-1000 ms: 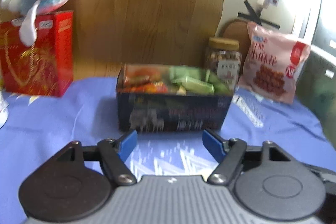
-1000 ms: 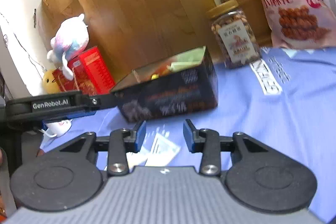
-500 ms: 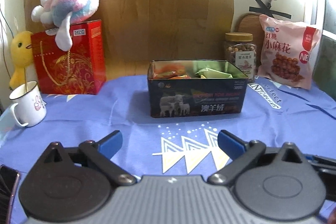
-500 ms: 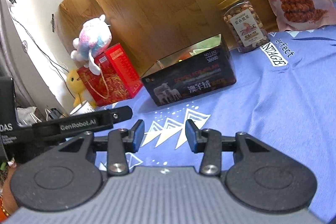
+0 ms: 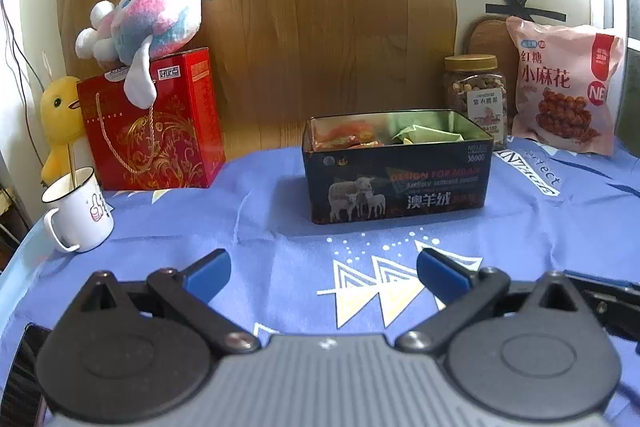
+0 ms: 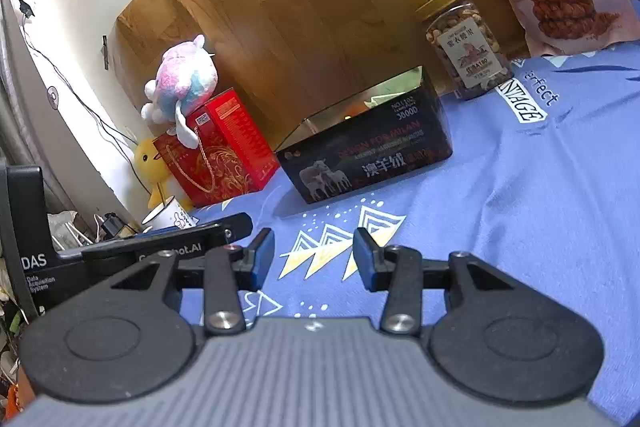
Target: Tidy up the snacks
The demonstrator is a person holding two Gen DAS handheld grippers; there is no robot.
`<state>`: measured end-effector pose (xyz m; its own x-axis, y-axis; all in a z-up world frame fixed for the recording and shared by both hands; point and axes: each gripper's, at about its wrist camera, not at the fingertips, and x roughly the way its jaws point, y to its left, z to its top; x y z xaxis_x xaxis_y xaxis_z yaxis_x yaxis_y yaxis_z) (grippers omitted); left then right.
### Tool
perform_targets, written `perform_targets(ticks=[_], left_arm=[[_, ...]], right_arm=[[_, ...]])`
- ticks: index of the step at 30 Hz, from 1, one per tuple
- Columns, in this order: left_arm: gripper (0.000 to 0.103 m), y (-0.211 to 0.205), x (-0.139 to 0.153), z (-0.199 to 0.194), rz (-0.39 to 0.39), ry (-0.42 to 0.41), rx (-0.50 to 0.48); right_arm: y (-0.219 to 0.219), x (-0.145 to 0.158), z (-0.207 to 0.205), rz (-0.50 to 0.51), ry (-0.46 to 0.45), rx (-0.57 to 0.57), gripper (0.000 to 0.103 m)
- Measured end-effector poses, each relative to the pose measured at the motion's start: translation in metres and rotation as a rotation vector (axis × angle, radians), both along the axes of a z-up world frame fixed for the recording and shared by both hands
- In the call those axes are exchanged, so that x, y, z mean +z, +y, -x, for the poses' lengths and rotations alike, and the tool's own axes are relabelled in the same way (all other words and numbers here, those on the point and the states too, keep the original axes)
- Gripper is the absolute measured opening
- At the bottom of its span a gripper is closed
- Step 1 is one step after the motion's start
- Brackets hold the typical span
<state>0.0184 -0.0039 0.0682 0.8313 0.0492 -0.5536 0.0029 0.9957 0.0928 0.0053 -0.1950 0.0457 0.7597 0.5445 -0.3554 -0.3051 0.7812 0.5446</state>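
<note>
Left wrist view. Your left gripper [image 5: 323, 273] hangs over the blue printed cloth [image 5: 256, 227], jaws spread wide, having just been opening, with only cloth between the blue pads. Straight ahead and well apart from the fingertips stands the dark tin [image 5: 398, 171], lid off, sheep picture on its front wall. Inside it lie the snacks: orange-red packets [image 5: 347, 135] on the left, green packets [image 5: 428, 135] on the right. Behind the tin's right end stands a clear nut jar [image 5: 476, 95] with a tan lid; just beside that jar, a pink snack bag [image 5: 564, 87] leans upright. To the left: a red gift box [image 5: 160, 123] with a pink-and-blue plush toy [image 5: 148, 15] on top, a yellow duck toy [image 5: 62, 115] behind, and a white mug [image 5: 78, 209] at the cloth's edge.

Right wrist view. Your right gripper [image 6: 314, 257] is released, jaws partly apart and empty, over the cloth's triangle print [image 6: 336, 239]. The tin sits ahead, slightly left, tilted in frame, its contents mostly hidden by the wall. The jar and bag stand at upper right. The other gripper's black body [image 6: 120, 251] shows at your left.
</note>
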Motion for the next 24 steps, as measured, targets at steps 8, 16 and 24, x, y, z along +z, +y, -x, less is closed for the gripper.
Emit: perform_targets(ticks=[8,16,24], left_arm=[[0.103,-0.003,-0.012,-0.007,0.031,0.068,-0.029],[0.103,-0.013,-0.026,-0.010,0.051,0.127,-0.065],[0.103,-0.022,-0.029,-0.012,0.085,0.141,-0.099]], right_arm=[[-0.004,-0.005,-0.003,-0.020,0.025,-0.010,0.047],[-0.008,-0.011,-0.004,-0.028,0.045,-0.038,0.057],[-0.012,-0.011,-0.002,-0.009,0.037,-0.101,0.070]])
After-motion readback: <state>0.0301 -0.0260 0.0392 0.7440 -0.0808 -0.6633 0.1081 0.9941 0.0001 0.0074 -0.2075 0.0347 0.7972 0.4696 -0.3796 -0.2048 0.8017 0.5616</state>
